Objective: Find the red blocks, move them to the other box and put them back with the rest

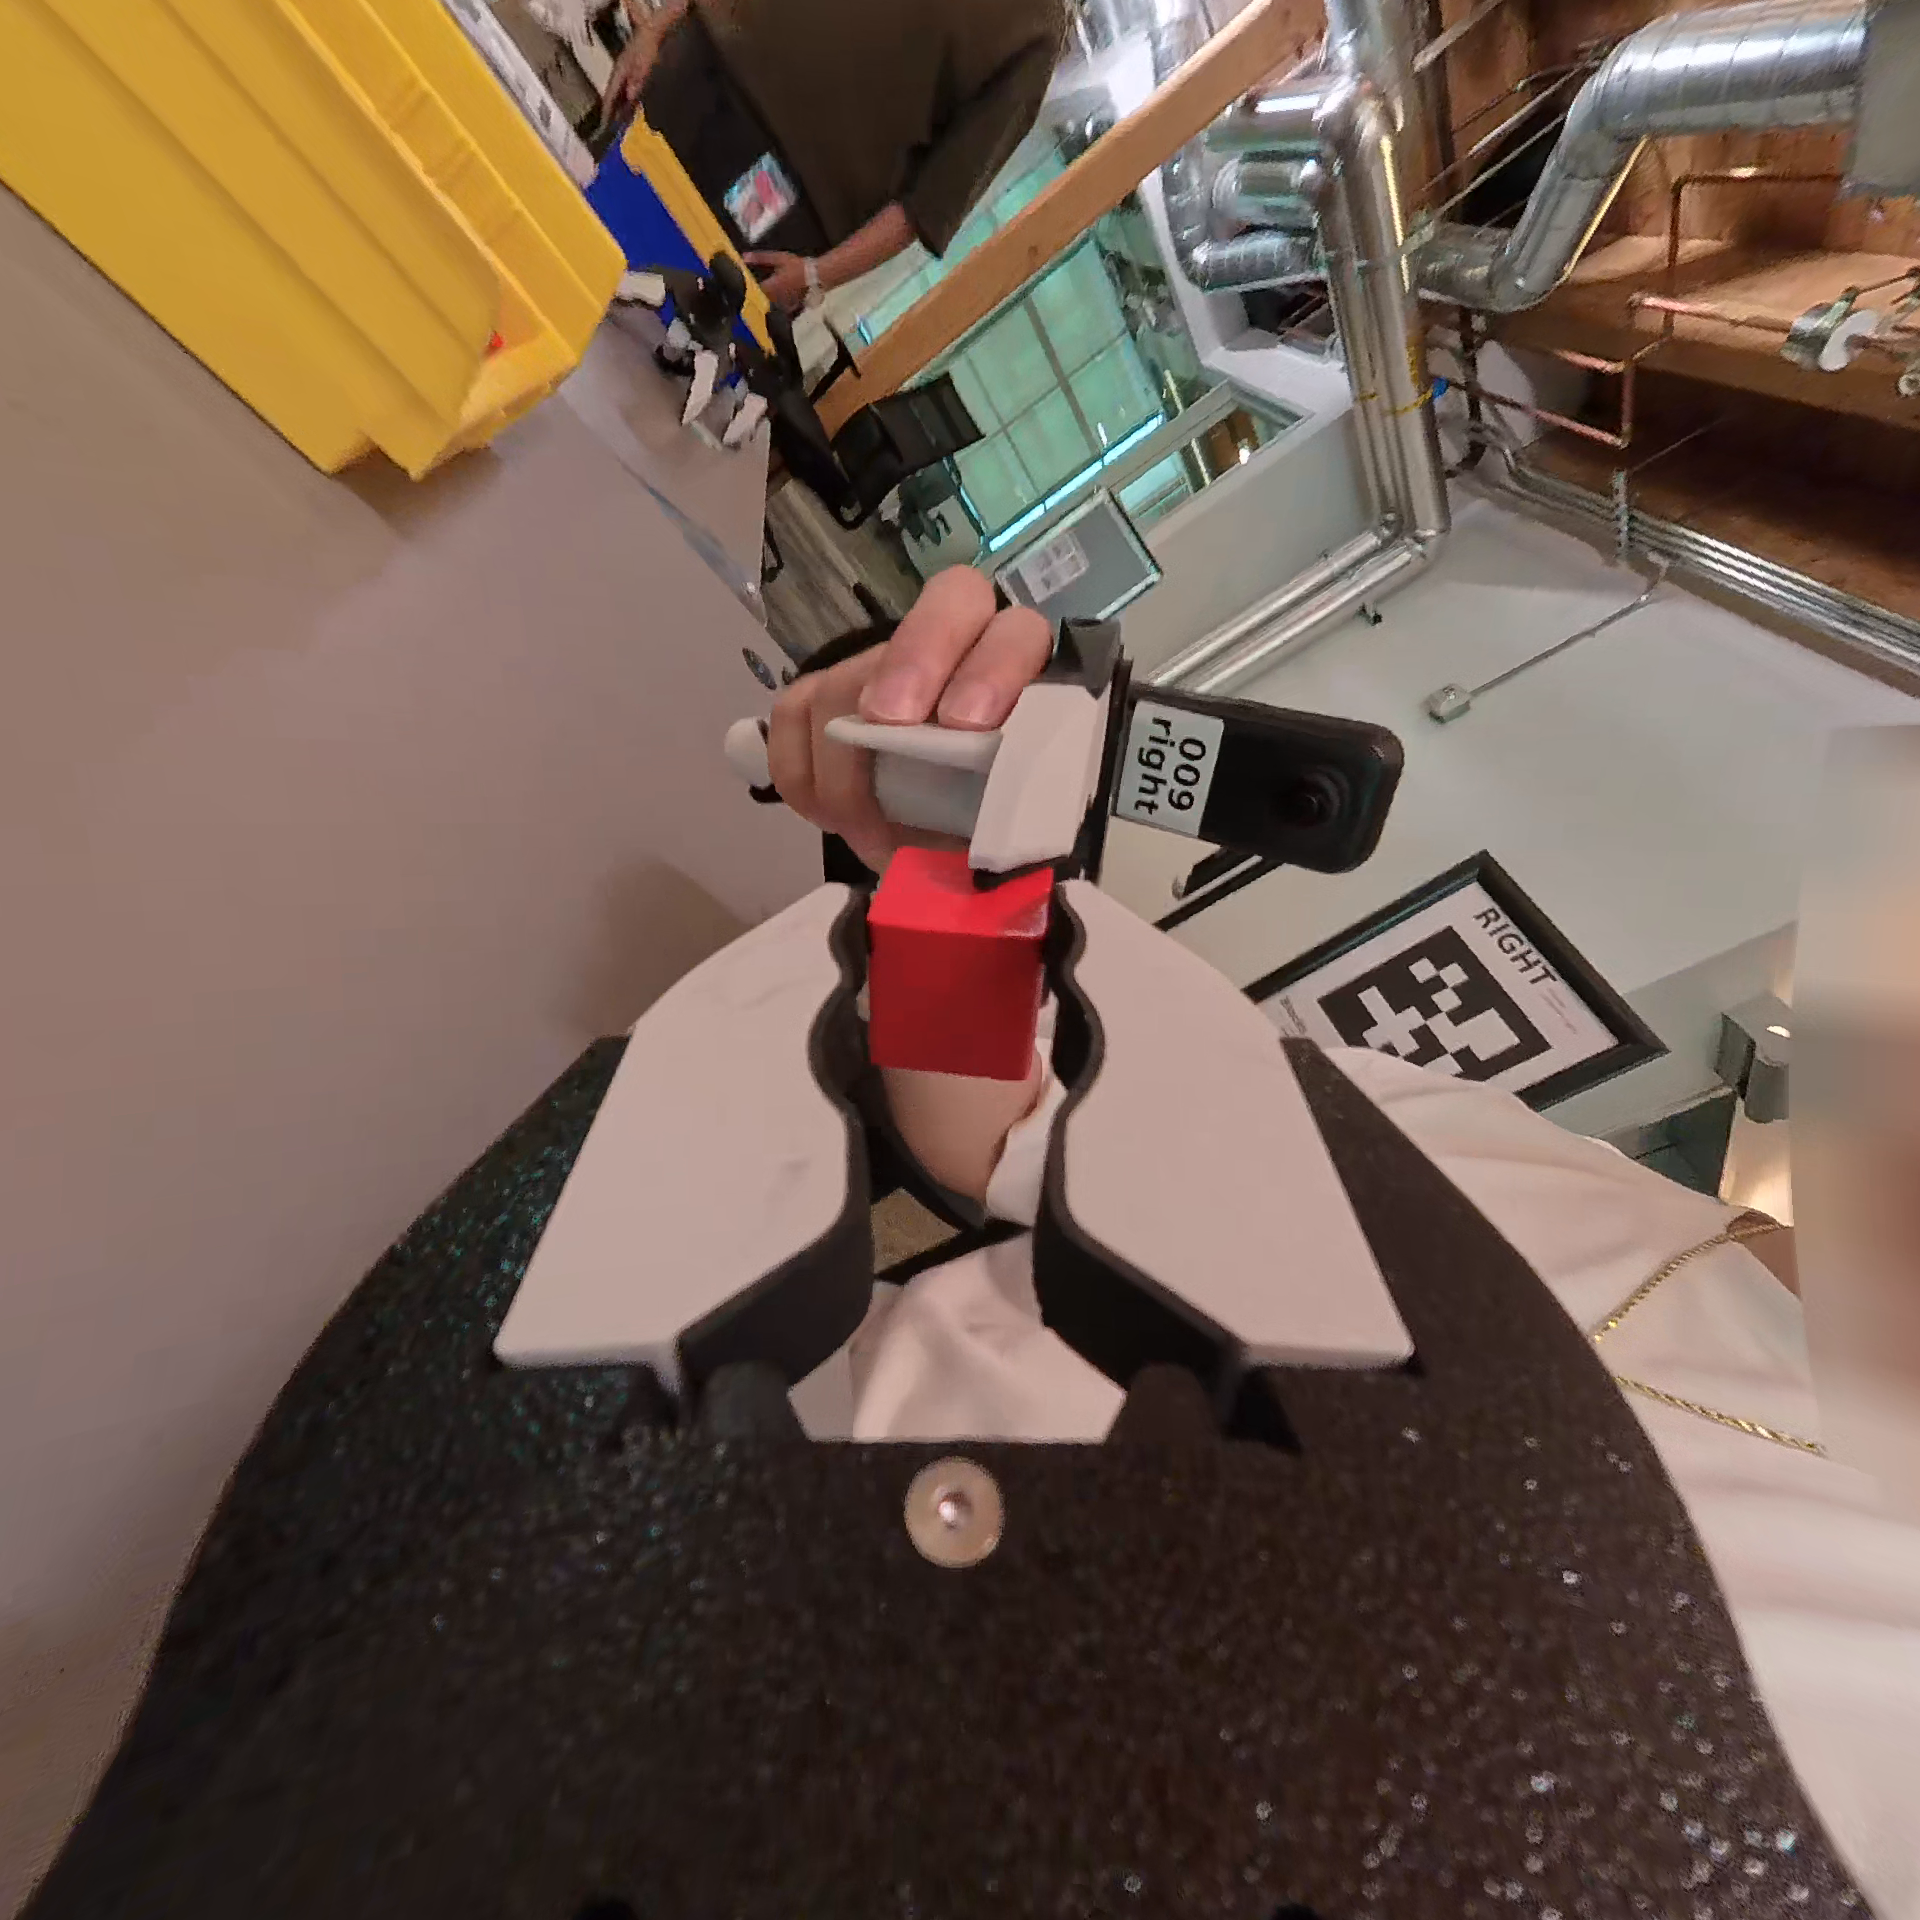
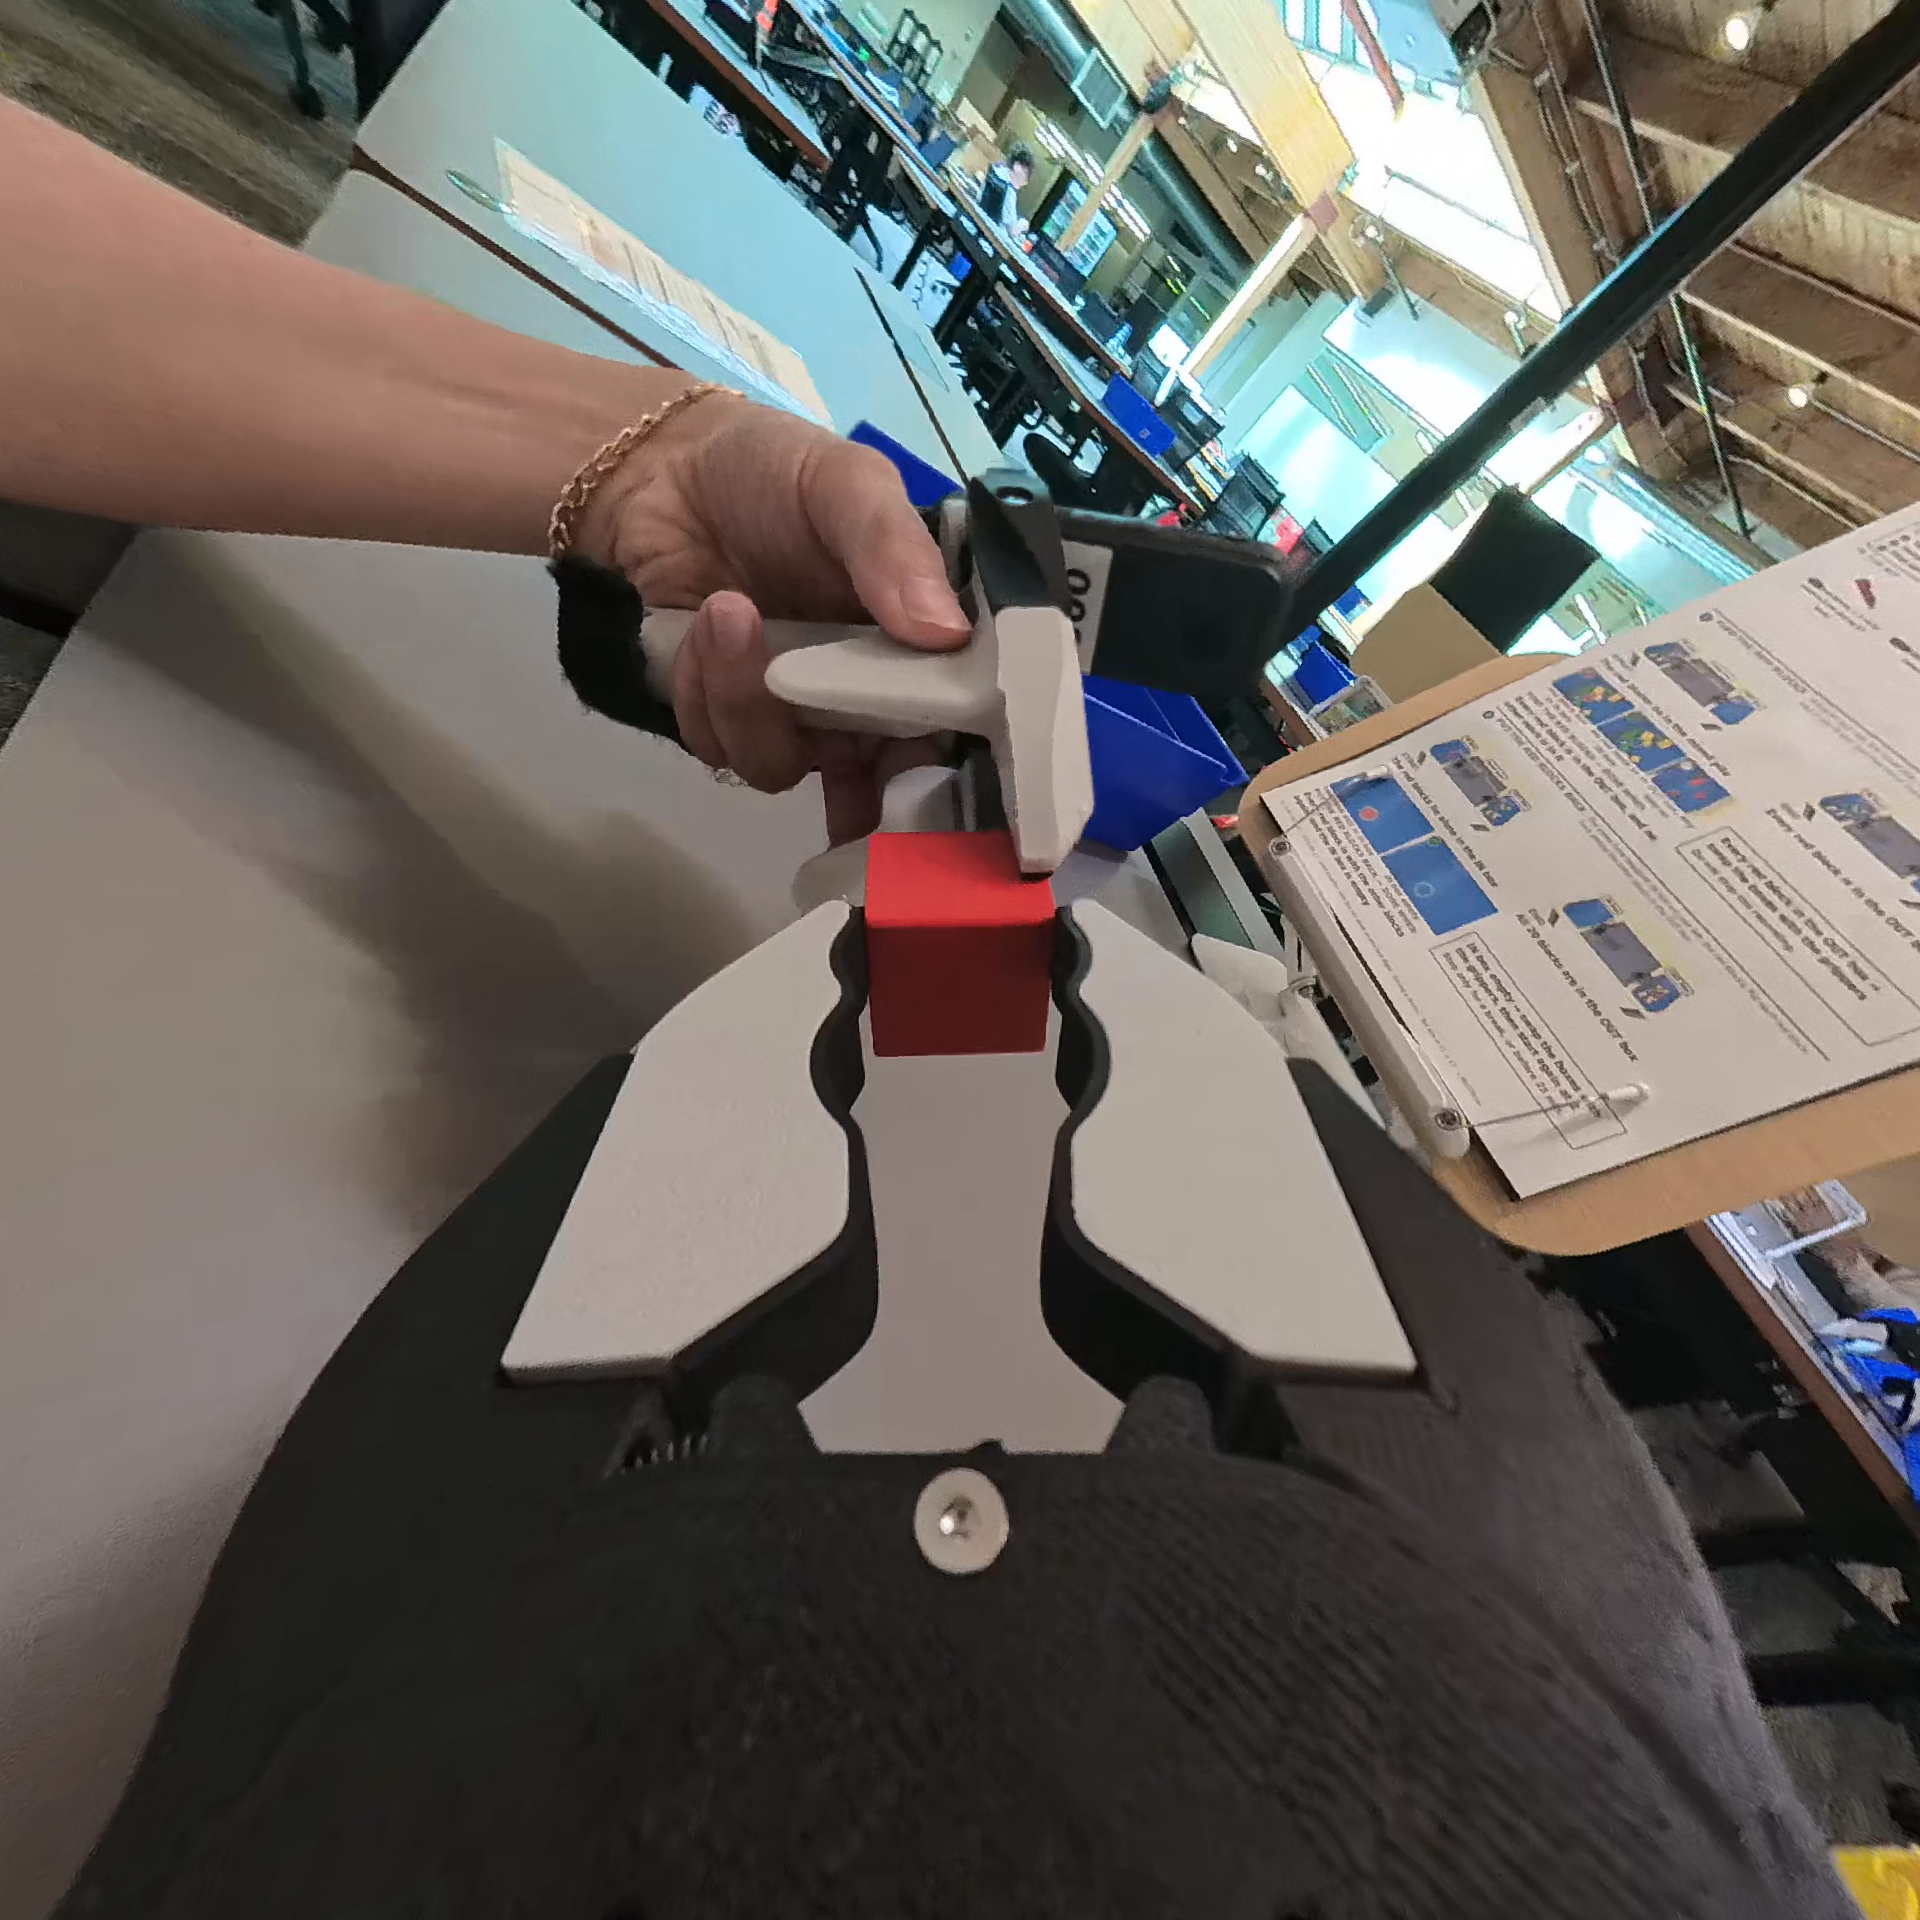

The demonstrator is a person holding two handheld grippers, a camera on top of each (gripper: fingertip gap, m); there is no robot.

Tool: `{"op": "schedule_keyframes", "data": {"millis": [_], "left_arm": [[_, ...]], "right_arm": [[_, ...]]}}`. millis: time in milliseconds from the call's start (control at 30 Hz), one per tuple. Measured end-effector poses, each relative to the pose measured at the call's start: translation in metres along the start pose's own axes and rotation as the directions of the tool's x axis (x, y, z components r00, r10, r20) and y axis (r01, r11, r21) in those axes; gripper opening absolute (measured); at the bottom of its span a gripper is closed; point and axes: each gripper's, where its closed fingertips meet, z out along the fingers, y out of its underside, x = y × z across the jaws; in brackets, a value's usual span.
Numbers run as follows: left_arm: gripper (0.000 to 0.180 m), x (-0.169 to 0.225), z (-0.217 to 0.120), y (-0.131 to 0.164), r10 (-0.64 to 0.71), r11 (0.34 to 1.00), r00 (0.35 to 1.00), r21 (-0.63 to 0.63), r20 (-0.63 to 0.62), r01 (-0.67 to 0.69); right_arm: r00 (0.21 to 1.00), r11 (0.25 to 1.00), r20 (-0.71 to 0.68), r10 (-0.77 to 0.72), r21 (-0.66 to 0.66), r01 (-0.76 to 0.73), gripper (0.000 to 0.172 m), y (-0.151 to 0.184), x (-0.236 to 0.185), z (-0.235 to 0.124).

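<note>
Above the table (image 2: 260, 935), held clear of its surface, your two grippers meet on one red block (image 1: 951, 987). From the left, your left gripper (image 1: 956, 977) has its pads pressed on two opposite faces; the right gripper (image 2: 961, 966) closes on the other pair, crossing it at right angles, so neither set of fingers blocks the other. That looks like a hand-over in mid-air. A yellow box (image 1: 312, 260) sits toward the table's far left edge, a blue box (image 2: 1153, 758) farther right beyond your hand (image 2: 769, 582).
</note>
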Motion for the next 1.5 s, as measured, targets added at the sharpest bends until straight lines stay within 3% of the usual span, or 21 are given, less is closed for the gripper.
{"op": "schedule_keyframes", "data": {"millis": [100,167,267,367,467,600,800,967,1300,1400,1500], "left_arm": [[0.046,-0.017,-0.01,-0.017,0.024,0.996,0.995,0.087,0.092,-0.033],[0.047,-0.037,-0.023,-0.028,0.085,0.984,0.967,0.131,0.24,-0.119],[0.053,-0.073,-0.052,-0.036,0.208,0.947,0.829,0.107,0.518,-0.304],[0.06,-0.093,-0.073,-0.039,0.256,0.913,0.697,0.07,0.67,-0.403],[0.06,-0.102,-0.082,-0.04,0.246,0.894,0.643,0.087,0.725,-0.44],[0.06,-0.107,-0.084,-0.037,0.24,0.889,0.624,0.09,0.744,-0.449],[0.059,-0.112,-0.09,-0.037,0.268,0.876,0.57,0.05,0.777,-0.48],[0.059,-0.112,-0.087,-0.034,0.263,0.884,0.594,0.057,0.76,-0.464],[0.062,-0.126,-0.09,-0.027,0.33,0.881,0.49,-0.077,0.807,-0.467],[0.063,-0.13,-0.091,-0.026,0.324,0.883,0.475,-0.081,0.818,-0.462],[0.066,-0.13,-0.09,-0.026,0.318,0.887,0.478,-0.08,0.819,-0.454]], "right_arm": [[0.992,0.995,-0.094,0.086,-0.037,-0.09,0.034,0.009,0.02,-0.011],[0.964,0.977,-0.204,0.173,-0.084,-0.194,0.034,0.025,0.046,-0.029],[0.868,0.913,-0.388,0.309,-0.136,-0.385,0.034,0.06,0.089,-0.074],[0.704,0.805,-0.632,0.325,-0.206,-0.556,0.034,0.11,0.144,-0.14],[0.572,0.634,-0.791,0.217,-0.332,-0.699,0.034,0.173,0.194,-0.205],[0.482,0.456,-0.853,0.202,-0.353,-0.817,0.034,0.24,0.243,-0.24],[0.549,0.289,-0.831,0.09,-0.506,-0.813,0.034,0.312,0.282,-0.239],[0.53,0.205,-0.841,0.108,-0.503,-0.84,0.034,0.355,0.298,-0.225],[0.577,0.134,-0.816,0.036,-0.568,-0.812,0.035,0.401,0.308,-0.228],[0.54,0.213,-0.841,0.033,-0.522,-0.826,0.045,0.393,0.317,-0.225],[0.477,0.282,-0.871,0.121,-0.43,-0.857,0.052,0.377,0.319,-0.221]]}}
